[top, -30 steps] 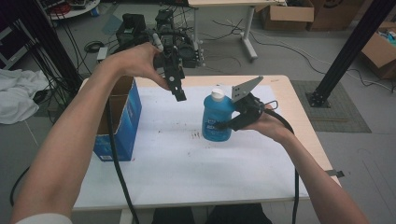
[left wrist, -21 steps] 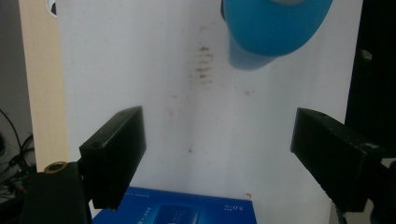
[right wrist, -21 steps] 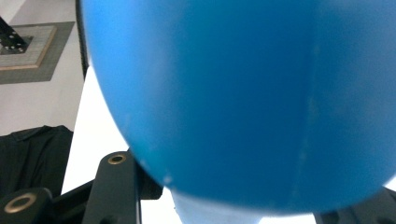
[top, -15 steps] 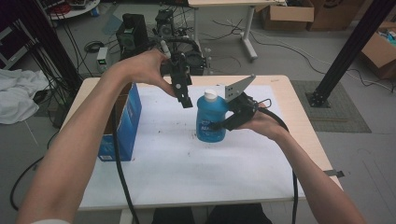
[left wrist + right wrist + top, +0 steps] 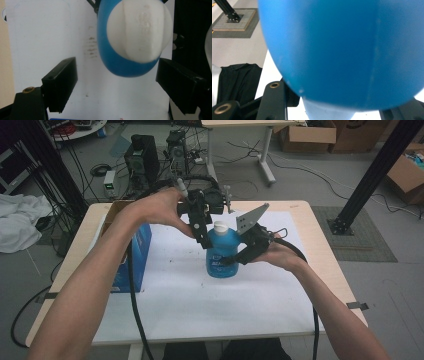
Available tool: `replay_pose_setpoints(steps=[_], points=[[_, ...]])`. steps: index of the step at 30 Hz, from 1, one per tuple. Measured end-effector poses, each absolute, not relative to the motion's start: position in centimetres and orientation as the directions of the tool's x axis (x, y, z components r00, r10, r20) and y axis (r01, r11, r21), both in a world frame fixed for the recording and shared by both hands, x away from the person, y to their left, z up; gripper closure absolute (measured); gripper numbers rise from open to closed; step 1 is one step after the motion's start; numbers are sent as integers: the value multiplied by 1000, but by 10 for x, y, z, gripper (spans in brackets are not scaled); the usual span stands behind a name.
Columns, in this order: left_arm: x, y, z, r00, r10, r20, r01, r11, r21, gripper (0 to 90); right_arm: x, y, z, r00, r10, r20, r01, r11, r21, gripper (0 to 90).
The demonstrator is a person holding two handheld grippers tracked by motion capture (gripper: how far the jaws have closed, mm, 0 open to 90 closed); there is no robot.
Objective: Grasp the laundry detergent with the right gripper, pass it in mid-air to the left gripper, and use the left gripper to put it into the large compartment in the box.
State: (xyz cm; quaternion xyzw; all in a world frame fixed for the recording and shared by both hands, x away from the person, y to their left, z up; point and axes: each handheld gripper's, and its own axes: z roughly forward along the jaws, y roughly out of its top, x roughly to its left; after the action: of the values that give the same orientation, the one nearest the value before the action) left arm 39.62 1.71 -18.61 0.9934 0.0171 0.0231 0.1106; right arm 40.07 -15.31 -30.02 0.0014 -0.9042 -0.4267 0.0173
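While the right tongs [image 5: 235, 257] clamp the blue bottle [image 5: 221, 252] by its side, the bottle stands upright near the middle of the surface [image 5: 165, 305], on the white sheet [image 5: 200, 310] that covers most of it. The right forearm comes in from the near right corner, and the hand [image 5: 272, 254] lies low and about level, wrist just above the sheet, with the tongs pointing left into the bottle's body. In the right gripper view the blue wall [image 5: 342, 50] sits hard against the jaws, so the grip is closed on it.

From the near left, the left forearm rises steeply across the sheet; the hand [image 5: 157, 209] is held high, bent at the wrist so the left tongs [image 5: 202, 232] point downward just left of the bottle's white cap [image 5: 220, 226]. In the left gripper view the jaws stand wide apart with the cap [image 5: 140, 30] between and beyond them, neither pad touching it. A blue box [image 5: 134, 255] stands at the left edge of the surface, under the left forearm.
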Motion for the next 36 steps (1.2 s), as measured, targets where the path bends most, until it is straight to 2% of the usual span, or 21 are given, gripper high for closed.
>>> replay_pose_setpoints(steps=[36], points=[[387,-4,-207,999,21,27,15,-979,204,215,399,-148,-303,-999,-31,29,3,632,775,453]])
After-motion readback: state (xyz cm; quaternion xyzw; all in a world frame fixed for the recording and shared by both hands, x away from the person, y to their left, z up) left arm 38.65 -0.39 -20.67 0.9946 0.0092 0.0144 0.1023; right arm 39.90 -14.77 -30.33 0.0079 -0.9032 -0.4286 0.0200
